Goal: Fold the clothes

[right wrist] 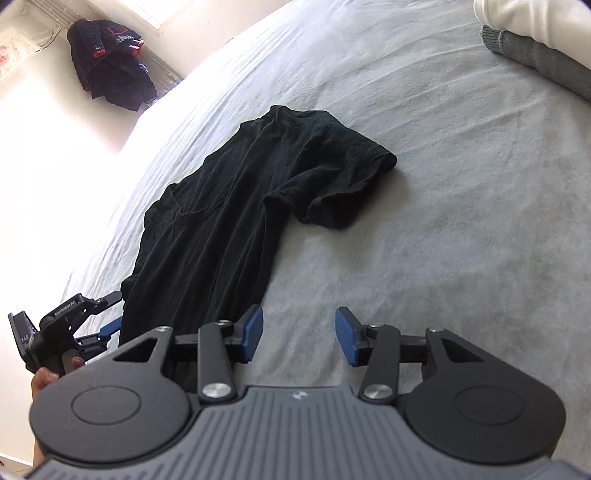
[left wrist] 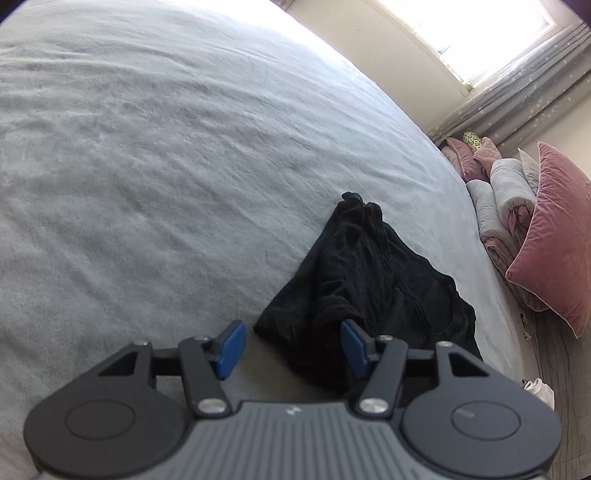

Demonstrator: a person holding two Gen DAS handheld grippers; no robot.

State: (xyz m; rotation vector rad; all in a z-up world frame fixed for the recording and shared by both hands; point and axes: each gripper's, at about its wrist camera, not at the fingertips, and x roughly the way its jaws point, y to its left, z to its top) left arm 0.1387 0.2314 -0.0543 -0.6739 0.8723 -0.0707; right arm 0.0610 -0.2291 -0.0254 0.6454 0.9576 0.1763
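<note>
1. The right gripper (right wrist: 299, 336) hangs low over the bed (right wrist: 443, 221) with its jaws released and parted; only bare grey sheet lies between the blue pads (right wrist: 253, 334), and nothing is held.
2. The left gripper (left wrist: 291, 345) also has its jaws apart and released. In the left wrist view the near edge of the shirt (left wrist: 369, 288) lies under and between its pads (left wrist: 231, 349), but they do not press on the cloth.
3. In the right wrist view the left gripper (right wrist: 107, 314) shows at the lower left, a hand (right wrist: 46, 378) around its grip, its fingers right at the shirt's near left edge; whether they touch it I cannot tell.
4. The shirt (right wrist: 236, 221) is black and lies rumpled on the bed, stretched away from the grippers, with one sleeve bunched out to the right.
5. Around it the sheet is wrinkled, and nothing lies between the grippers and the shirt.
6. Farther off in the right wrist view, a grey sleeve (right wrist: 535, 59) and white cloth (right wrist: 524, 14) lie at the bed's far right corner.
7. Beyond the bed in the left wrist view sit a pink pillow (left wrist: 554, 240) and rolled bedding (left wrist: 506, 199), below a curtain (left wrist: 535, 99) and a bright window (left wrist: 476, 33).
8. In the right wrist view dark clothes (right wrist: 110, 62) hang by the far wall.
</note>
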